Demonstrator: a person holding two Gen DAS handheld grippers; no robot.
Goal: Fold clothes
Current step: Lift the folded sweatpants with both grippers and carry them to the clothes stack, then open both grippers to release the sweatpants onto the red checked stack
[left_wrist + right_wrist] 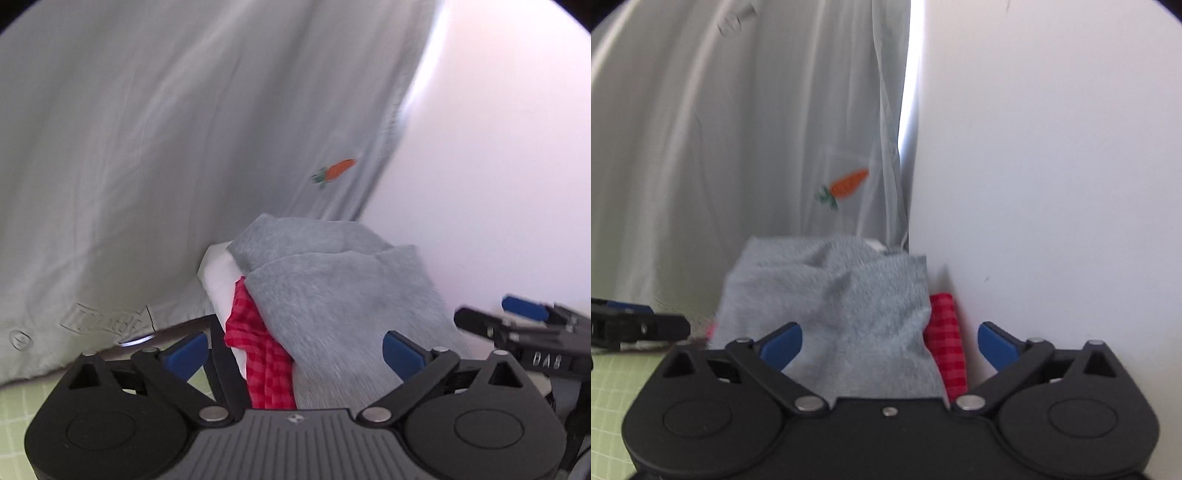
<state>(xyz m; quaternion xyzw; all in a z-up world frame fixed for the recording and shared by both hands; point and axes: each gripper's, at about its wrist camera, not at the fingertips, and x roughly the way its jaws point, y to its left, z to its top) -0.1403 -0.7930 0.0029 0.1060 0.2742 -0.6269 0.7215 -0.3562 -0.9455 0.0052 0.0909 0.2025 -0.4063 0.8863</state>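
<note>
- Pale curtain with a carrot fills the upper left; white wall at right.
- Left gripper spread wide, gripping nothing, grey cloth and red check between its fingers.
- Right gripper likewise wide, gripping nothing.

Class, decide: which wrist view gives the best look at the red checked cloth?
The left wrist view: the red checked cloth shows as a long strip between white fabric and the grey garment. The right wrist view shows only a narrow roll beside the grey garment.
</note>
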